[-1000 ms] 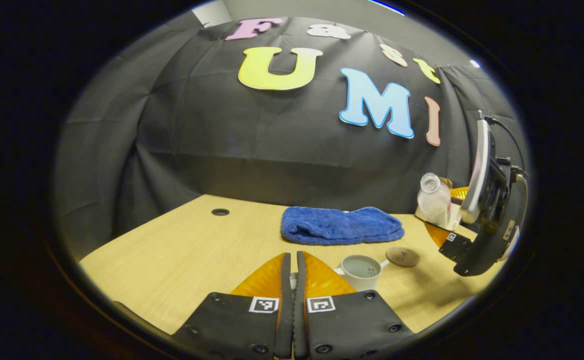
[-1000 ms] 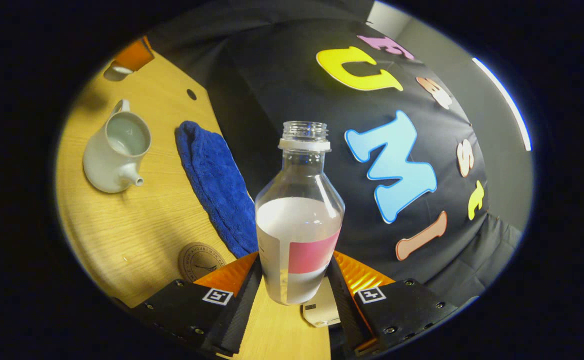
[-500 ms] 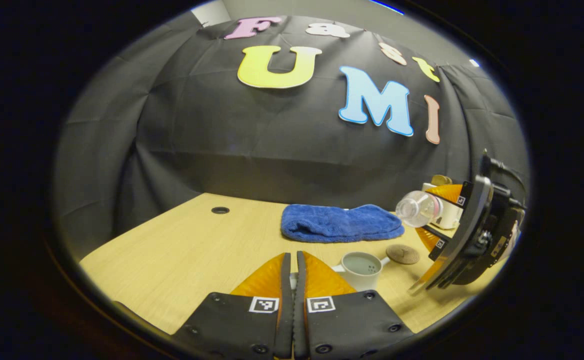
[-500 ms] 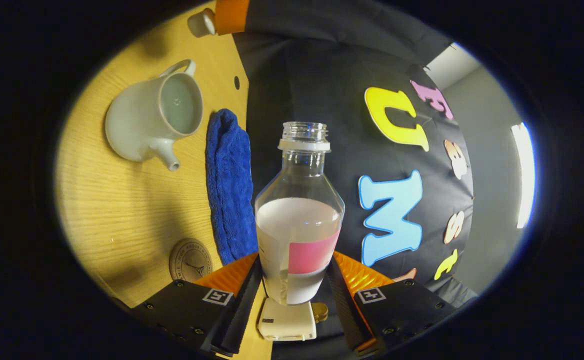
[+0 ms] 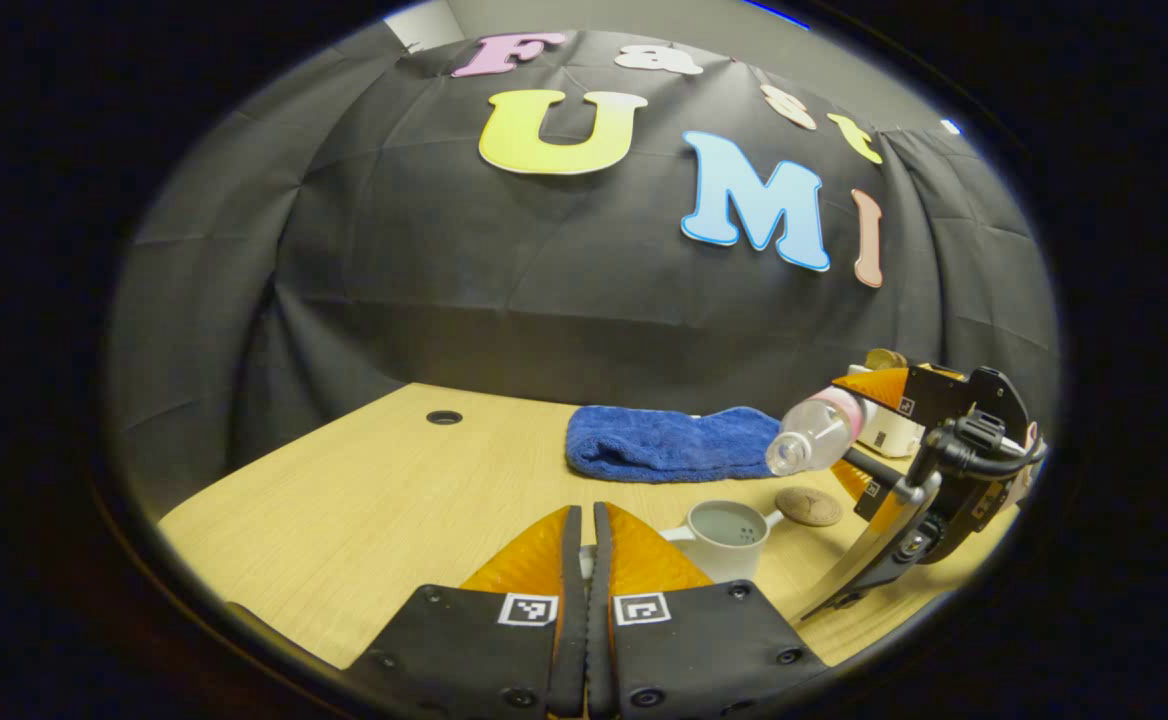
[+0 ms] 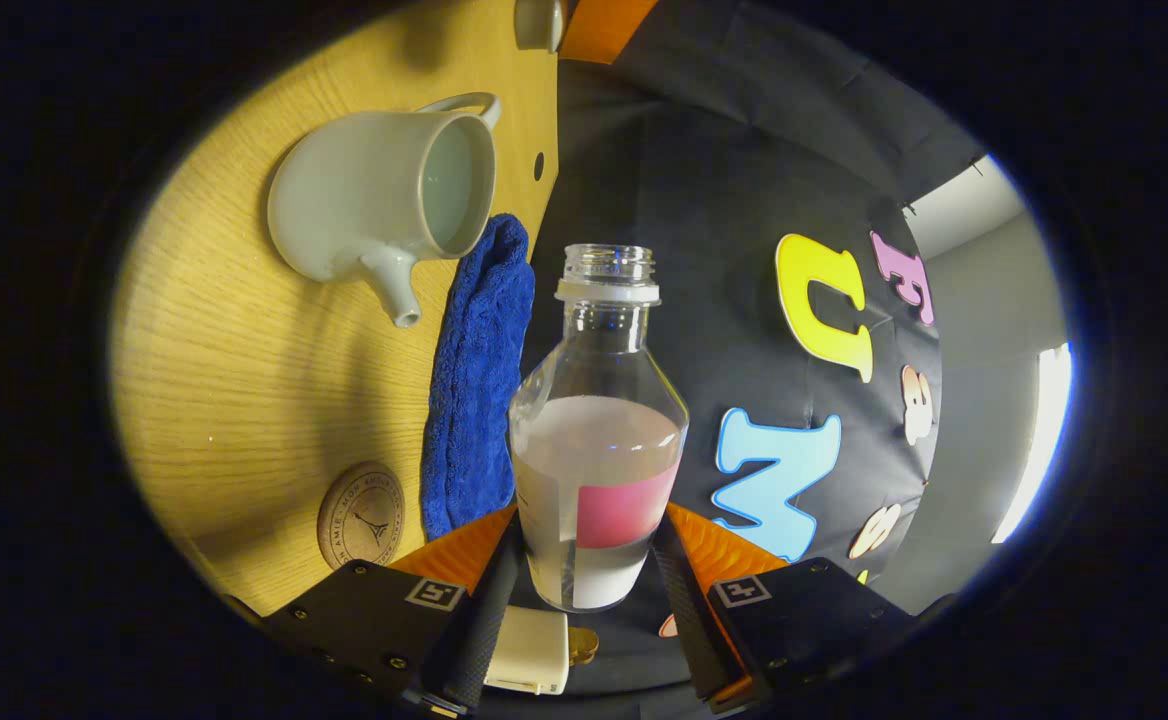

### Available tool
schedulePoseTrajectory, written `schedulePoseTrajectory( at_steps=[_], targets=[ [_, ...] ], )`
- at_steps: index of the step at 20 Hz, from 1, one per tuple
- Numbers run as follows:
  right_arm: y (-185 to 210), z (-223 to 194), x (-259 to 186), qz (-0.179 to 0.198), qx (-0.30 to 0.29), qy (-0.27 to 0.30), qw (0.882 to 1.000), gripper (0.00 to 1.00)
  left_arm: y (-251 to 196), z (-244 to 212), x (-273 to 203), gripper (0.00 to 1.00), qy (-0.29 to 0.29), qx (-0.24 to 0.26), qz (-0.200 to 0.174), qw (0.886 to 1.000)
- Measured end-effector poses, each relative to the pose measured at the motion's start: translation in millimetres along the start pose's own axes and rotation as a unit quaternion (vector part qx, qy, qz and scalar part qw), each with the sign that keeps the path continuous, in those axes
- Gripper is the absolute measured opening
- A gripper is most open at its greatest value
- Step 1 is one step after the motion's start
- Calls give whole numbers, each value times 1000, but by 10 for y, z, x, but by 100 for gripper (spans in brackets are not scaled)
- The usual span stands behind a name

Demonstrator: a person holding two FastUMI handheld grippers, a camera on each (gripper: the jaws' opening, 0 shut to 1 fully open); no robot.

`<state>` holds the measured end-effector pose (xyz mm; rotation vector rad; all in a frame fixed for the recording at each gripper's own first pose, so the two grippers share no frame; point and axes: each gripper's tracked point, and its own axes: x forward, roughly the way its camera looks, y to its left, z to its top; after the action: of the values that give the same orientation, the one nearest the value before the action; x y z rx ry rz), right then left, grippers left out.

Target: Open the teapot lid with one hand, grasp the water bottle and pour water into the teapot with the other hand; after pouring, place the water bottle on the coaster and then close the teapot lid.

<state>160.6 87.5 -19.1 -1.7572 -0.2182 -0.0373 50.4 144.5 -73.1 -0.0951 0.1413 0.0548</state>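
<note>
The clear water bottle with a pink-and-white label is uncapped, and my right gripper is shut on its lower body. In the left gripper view the bottle lies tilted, mouth down-left, above and right of the open white teapot, held by the right gripper. The teapot stands on the wooden table, spout toward the round brown coaster. My left gripper is shut, a sliver of white between its fingers. The white lid shows at the top edge beside one of the left gripper's fingers.
A folded blue towel lies behind the teapot, along the booth wall. The coaster sits right of the teapot. A small white box stands at the far right. A cable hole marks the table's back left.
The right gripper has tipped the bottle from upright to mouth-down and brought it lower and closer to the teapot. The left gripper has held still.
</note>
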Motion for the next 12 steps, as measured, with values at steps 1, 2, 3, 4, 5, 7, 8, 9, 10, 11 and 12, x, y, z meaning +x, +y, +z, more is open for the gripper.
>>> schedulePoseTrajectory(
  at_steps=[1,2,3,4,5,7,8,9,10,11,12],
  targets=[
    [-26,18,14,-4,-12,-5,1000,75,4,-2,3,7,1,0,0,1000],
    [-37,38,15,-7,-24,-9,1000,75,7,-12,2,7,1,1,0,1000],
    [-46,33,35,-9,-35,-13,999,75,10,-9,2,7,1,1,0,1000],
    [-65,27,41,-11,-44,-16,999,75,0,-21,-3,7,2,1,-1,1000],
    [-97,27,53,-14,-52,-18,998,75,2,-16,-2,7,2,1,-1,1000],
    [-112,32,55,-19,-64,-21,998,75,7,-29,9,7,4,1,-1,1000],
    [-111,35,54,-20,-68,-22,997,75,7,-38,4,7,5,1,-1,1000],
    [-119,29,61,-20,-70,-23,997,75,7,-33,2,7,6,1,-1,1000],
    [-134,27,58,-22,-72,-23,997,75,10,-46,4,7,7,2,0,1000],
    [-139,25,58,-24,-74,-23,997,75,10,-47,9,7,7,2,-1,1000],
    [-144,28,49,-26,-78,-25,996,72,9,-50,4,7,7,2,-1,1000]
  ],
)
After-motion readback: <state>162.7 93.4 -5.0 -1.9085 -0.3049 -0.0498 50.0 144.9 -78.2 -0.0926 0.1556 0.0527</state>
